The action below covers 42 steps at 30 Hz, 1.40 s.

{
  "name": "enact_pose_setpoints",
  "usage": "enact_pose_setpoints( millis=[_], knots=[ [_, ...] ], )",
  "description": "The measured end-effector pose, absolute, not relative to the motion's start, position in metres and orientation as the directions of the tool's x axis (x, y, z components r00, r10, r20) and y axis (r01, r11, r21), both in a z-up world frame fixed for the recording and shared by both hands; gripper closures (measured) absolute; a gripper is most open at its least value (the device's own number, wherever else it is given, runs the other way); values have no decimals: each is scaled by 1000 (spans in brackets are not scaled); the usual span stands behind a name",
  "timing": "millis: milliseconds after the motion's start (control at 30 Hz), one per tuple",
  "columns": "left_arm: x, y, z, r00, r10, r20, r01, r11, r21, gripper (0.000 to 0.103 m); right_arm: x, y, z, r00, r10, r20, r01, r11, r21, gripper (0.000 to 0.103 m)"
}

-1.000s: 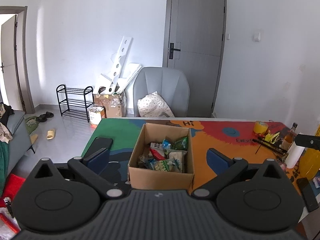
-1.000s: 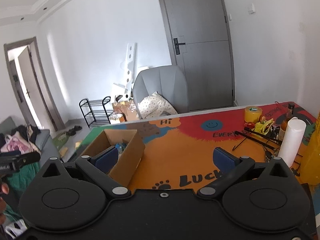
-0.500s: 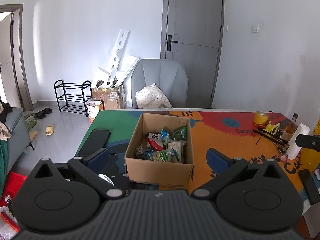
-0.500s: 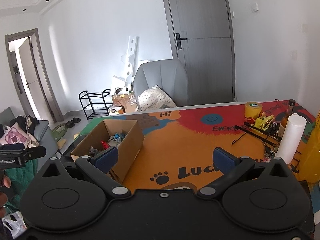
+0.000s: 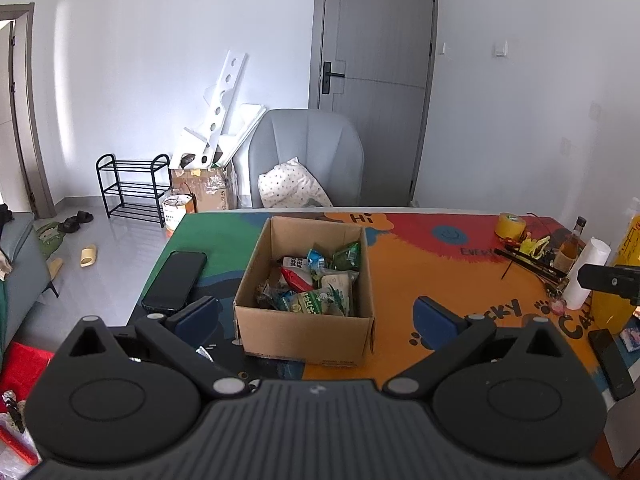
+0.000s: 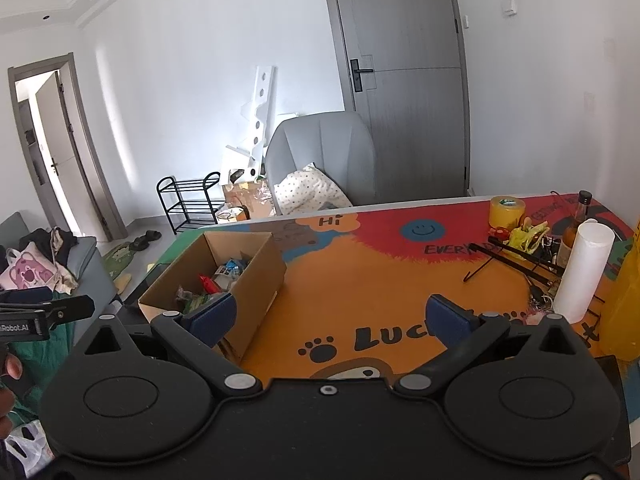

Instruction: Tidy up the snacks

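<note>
An open cardboard box [image 5: 308, 332] stands on the colourful table mat and holds several snack packets [image 5: 316, 280]. My left gripper [image 5: 316, 316] is open and empty, hovering above the table's near edge with the box between its spread fingers. In the right wrist view the same box [image 6: 256, 276] sits at the left with packets [image 6: 212, 284] inside. My right gripper [image 6: 332, 316] is open and empty, over the orange part of the mat to the right of the box.
A black phone [image 5: 176, 280] lies left of the box. A yellow tape roll [image 6: 506, 212], a brown bottle [image 6: 576, 220], a white paper roll [image 6: 584, 272], black hangers [image 6: 516, 260] and a yellow container [image 6: 624, 300] crowd the right end. A grey chair [image 5: 308, 156] stands behind the table.
Both grippers have drawn back and risen, so the box looks lower and farther. More of the mat and phone shows. Both stay open and empty.
</note>
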<state>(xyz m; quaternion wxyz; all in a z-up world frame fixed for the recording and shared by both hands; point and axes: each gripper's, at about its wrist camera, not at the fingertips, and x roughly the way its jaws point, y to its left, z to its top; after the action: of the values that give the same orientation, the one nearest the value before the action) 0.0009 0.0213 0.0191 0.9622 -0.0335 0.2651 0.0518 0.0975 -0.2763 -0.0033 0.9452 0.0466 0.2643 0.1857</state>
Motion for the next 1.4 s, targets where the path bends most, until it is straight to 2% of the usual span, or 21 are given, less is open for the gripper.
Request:
enact_pose_setpoints(
  millis=[1400],
  knots=[
    [6,17,11,842,66,-535,-100,994,-35,0,101,-274,-9,770,374,-517,-335,926,171,0]
  ],
)
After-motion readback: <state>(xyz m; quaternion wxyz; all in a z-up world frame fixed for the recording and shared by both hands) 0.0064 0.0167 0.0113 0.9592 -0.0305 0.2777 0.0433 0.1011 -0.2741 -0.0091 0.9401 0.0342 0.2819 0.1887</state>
